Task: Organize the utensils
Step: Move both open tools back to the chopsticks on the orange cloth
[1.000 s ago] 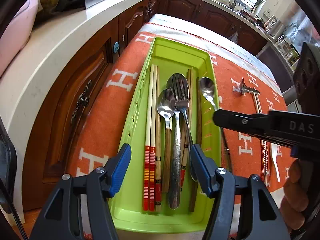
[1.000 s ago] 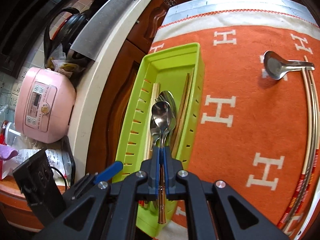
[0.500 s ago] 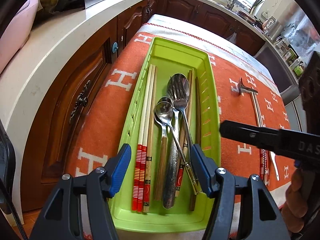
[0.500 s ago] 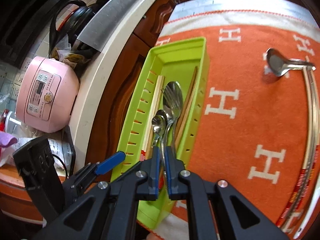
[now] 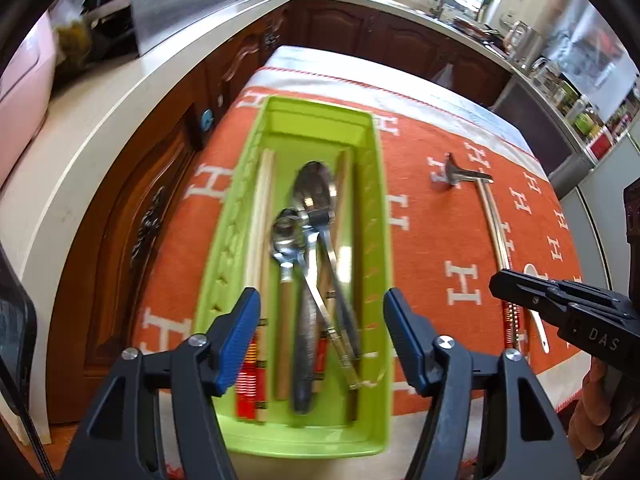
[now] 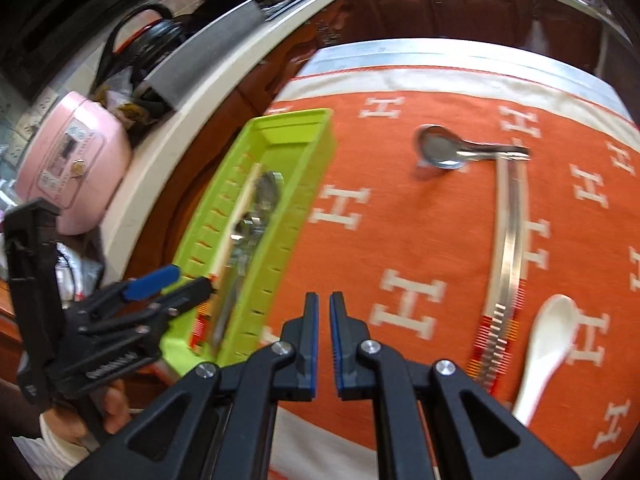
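A green tray point(image 5: 383, 240) point(image 6: 288, 240) lies on the orange cloth. It holds wooden chopsticks point(image 5: 262, 216), a small metal spoon point(image 5: 286, 236) and a larger spoon and fork point(image 5: 316, 188). My left gripper point(image 5: 320, 296) point(image 6: 180, 280) hovers over the tray's near end, jaws opening, gripping nothing. My right gripper point(image 6: 324, 298) point(image 5: 496, 280) is over bare cloth to the right of the tray, shut to a narrow slit and empty. On the cloth lie a metal soup spoon point(image 6: 440, 148) point(image 5: 452, 172), metal chopsticks point(image 6: 510, 232) point(image 5: 494, 224) and a white ceramic spoon point(image 6: 548, 344) point(image 5: 538, 320).
The orange cloth point(image 6: 400, 220) covers a table beside a white counter point(image 5: 100, 120) with dark wooden cabinets. A pink rice cooker point(image 6: 72, 160) stands on that counter. A person's hand point(image 5: 592, 400) holds each gripper handle.
My right gripper let go of the small spoon, which now lies in the tray, and swung right over the cloth. The left gripper drew back a little.
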